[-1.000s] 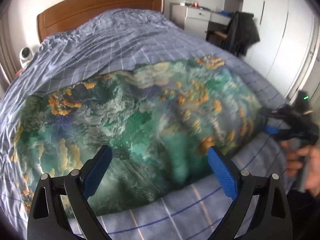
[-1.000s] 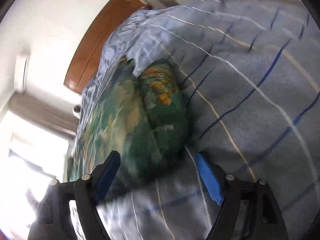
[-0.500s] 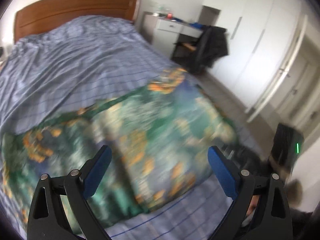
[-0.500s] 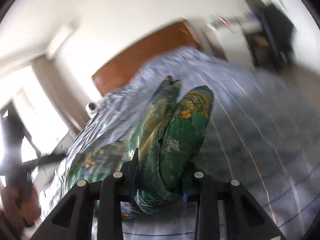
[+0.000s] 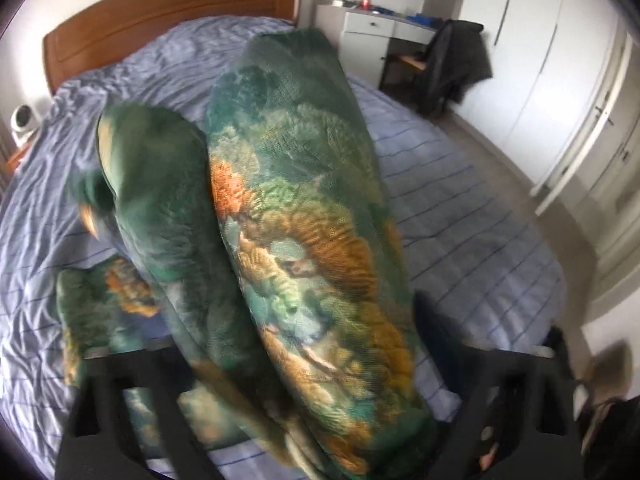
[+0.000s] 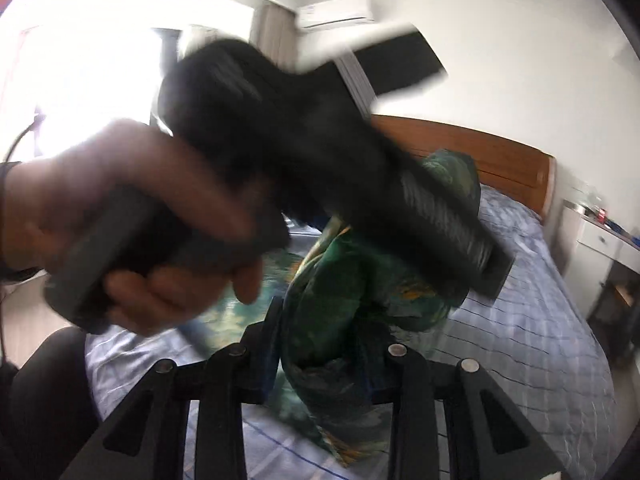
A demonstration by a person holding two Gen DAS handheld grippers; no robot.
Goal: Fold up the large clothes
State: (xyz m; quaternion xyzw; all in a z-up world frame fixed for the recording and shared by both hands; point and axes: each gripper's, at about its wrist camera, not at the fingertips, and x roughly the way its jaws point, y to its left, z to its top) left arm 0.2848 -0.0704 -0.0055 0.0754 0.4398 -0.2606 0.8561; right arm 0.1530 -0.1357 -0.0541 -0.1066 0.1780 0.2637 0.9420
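The green garment with orange and teal print (image 5: 304,240) is lifted in thick folds above the bed with the blue checked sheet (image 5: 460,216), and part of it lies on the sheet at the left. It fills the space between the fingers of the left gripper (image 5: 304,392), hiding them, so I cannot tell if this tool is open or closed. The right gripper (image 6: 320,344) is clamped on a bunch of the same garment (image 6: 352,280). Close before the right camera, the left hand (image 6: 140,220) and its black tool body block much of the view. Behind stand a brown wooden headboard (image 5: 168,12), a white desk (image 5: 372,24), a chair with a dark jacket (image 5: 452,64) and white wardrobe doors (image 5: 560,60).
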